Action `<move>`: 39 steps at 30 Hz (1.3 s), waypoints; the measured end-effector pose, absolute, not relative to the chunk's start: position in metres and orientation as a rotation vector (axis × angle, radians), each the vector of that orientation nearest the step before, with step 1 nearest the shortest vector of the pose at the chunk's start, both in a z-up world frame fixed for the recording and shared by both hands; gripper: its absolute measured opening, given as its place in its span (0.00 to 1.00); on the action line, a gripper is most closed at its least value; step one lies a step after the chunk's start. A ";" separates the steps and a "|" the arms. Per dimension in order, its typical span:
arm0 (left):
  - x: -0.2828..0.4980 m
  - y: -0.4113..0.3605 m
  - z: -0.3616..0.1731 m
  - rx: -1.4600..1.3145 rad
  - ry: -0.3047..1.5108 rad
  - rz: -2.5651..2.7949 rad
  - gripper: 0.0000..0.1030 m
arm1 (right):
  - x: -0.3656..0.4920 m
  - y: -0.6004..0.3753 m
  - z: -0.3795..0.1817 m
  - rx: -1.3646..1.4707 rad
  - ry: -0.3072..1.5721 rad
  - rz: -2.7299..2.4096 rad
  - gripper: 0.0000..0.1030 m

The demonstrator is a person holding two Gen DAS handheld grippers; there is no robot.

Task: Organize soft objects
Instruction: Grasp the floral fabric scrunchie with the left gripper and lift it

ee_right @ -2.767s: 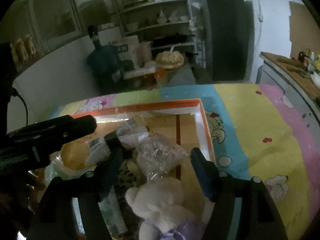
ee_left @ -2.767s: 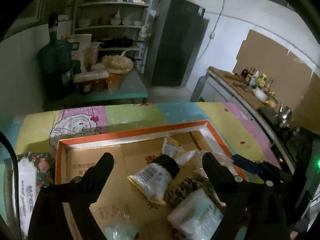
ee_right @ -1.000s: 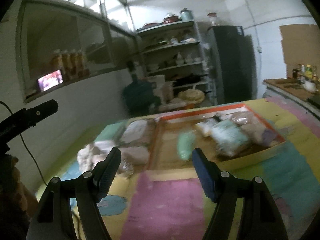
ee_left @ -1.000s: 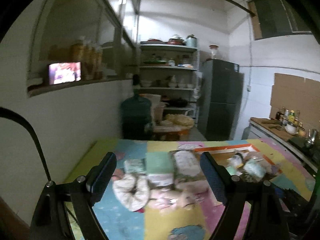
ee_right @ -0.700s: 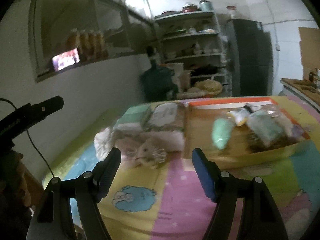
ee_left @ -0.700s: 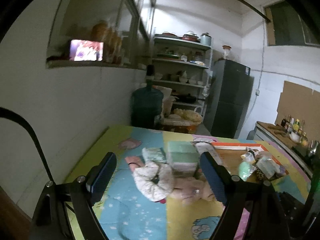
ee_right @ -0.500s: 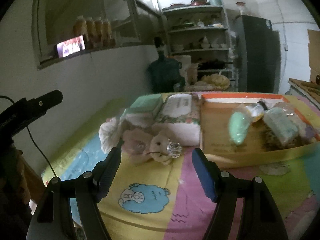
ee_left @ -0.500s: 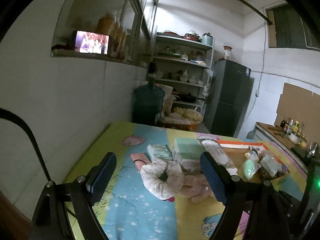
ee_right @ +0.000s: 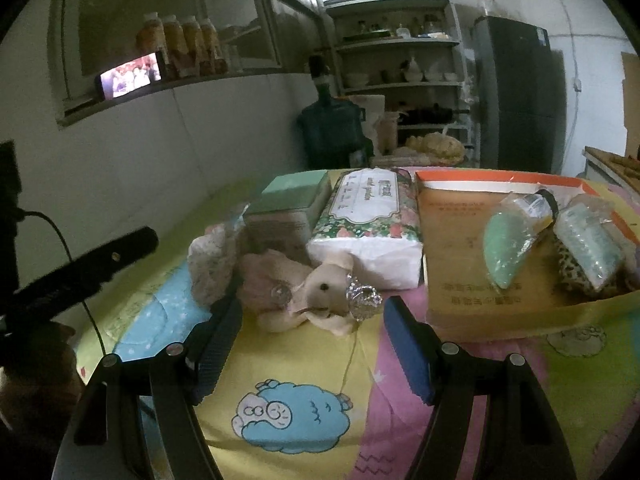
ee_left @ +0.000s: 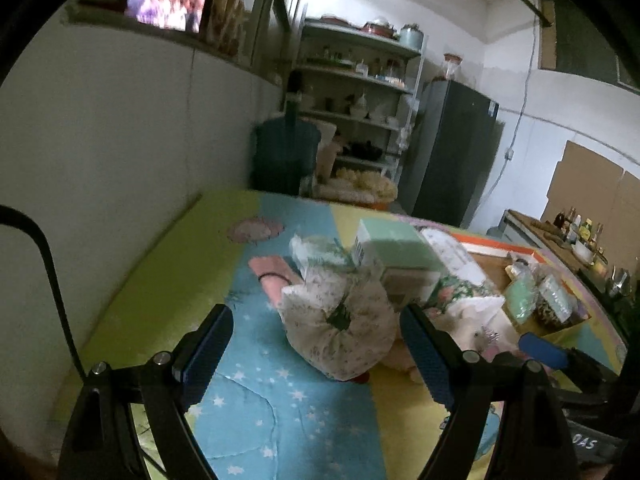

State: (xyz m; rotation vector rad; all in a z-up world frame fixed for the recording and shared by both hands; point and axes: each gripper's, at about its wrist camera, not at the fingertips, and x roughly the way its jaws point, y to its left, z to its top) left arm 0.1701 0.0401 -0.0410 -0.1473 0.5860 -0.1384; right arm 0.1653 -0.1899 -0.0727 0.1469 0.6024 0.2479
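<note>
Dim kitchen, cartoon-print tabletop (ee_right: 460, 420) | my left gripper (ee_left: 316, 354) and right gripper (ee_right: 312, 344) released, nothing held | plush toy (ee_right: 320, 292) just ahead, beside box (ee_right: 520, 316) | step: approach; next: straddle toy, clench.

One cardboard tray (ee_right: 448, 280) lay beyond the right fingers, holding three plastic packets (ee_right: 505, 251). Ahead of the fingers sat one floral tissue pack (ee_right: 366, 212), one green box (ee_right: 296, 192), one beige plush toy (ee_right: 316, 292) and one floral fabric bundle (ee_left: 340, 328). One pink cloth (ee_left: 274, 274) lay further off.
</note>
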 end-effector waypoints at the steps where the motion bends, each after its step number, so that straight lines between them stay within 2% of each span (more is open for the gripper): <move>1: 0.176 0.040 -0.044 -0.150 0.601 -0.140 0.83 | 0.166 -0.190 -0.073 0.149 0.603 0.247 0.73; 6: 0.199 0.039 -0.064 -0.154 0.689 -0.131 0.83 | 0.174 -0.195 -0.078 0.161 0.614 0.244 0.73; 8: 0.205 0.040 -0.070 -0.159 0.722 -0.128 0.81 | 0.177 -0.196 -0.079 0.165 0.619 0.243 0.73; 10: 0.212 0.040 -0.076 -0.174 0.753 -0.131 0.74 | 0.180 -0.196 -0.080 0.169 0.623 0.245 0.73; 19: 0.229 0.036 -0.095 -0.198 0.832 -0.180 0.67 | 0.190 -0.198 -0.087 0.178 0.642 0.260 0.73; 20: 0.229 0.036 -0.094 -0.201 0.823 -0.186 0.65 | 0.191 -0.198 -0.088 0.179 0.643 0.262 0.73; 22: 0.231 0.036 -0.096 -0.217 0.824 -0.215 0.52 | 0.193 -0.198 -0.088 0.179 0.645 0.263 0.73; 23: 0.232 0.037 -0.097 -0.222 0.828 -0.224 0.50 | 0.194 -0.198 -0.089 0.180 0.648 0.265 0.73; 25: 0.234 0.037 -0.098 -0.236 0.828 -0.258 0.31 | 0.196 -0.197 -0.090 0.181 0.653 0.269 0.73; 28: 0.237 0.039 -0.101 -0.261 0.832 -0.285 0.15 | 0.198 -0.197 -0.091 0.182 0.656 0.271 0.73; 31: 0.234 0.040 -0.099 -0.266 0.814 -0.295 0.10 | 0.198 -0.198 -0.092 0.184 0.659 0.270 0.73; 39: 0.216 0.042 -0.083 -0.236 0.725 -0.261 0.10 | 0.201 -0.197 -0.094 0.181 0.675 0.275 0.73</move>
